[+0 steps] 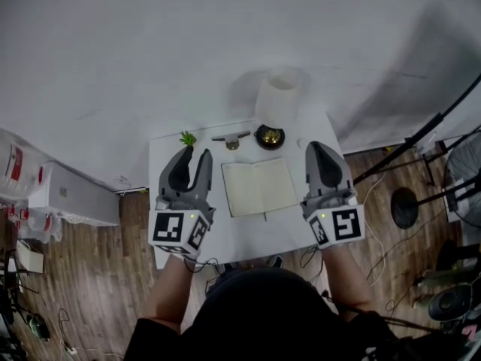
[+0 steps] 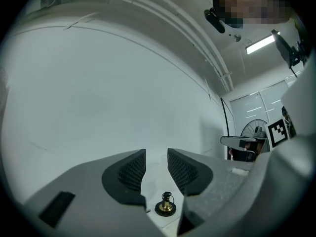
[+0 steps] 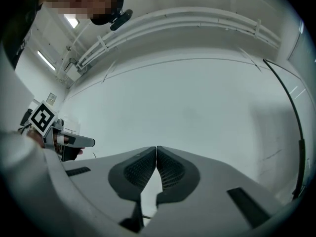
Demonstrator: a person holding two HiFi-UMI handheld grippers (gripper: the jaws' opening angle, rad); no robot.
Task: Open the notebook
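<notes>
Notebook [image 1: 259, 187] lies open between forward-pointing left hand-held gripper [image 1: 193, 153] and right hand-held gripper [image 1: 316, 147].

Notebook [image 1: 259, 187]: lying open and flat on the white table [image 1: 248, 239], just below the centre of the head view, two blank cream pages showing, central spine running roughly top to bottom, slightly tilted.

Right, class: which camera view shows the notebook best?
The head view: the notebook lies open and whole on the white table, seen from above. Neither gripper view shows it; both face the wall.
</notes>
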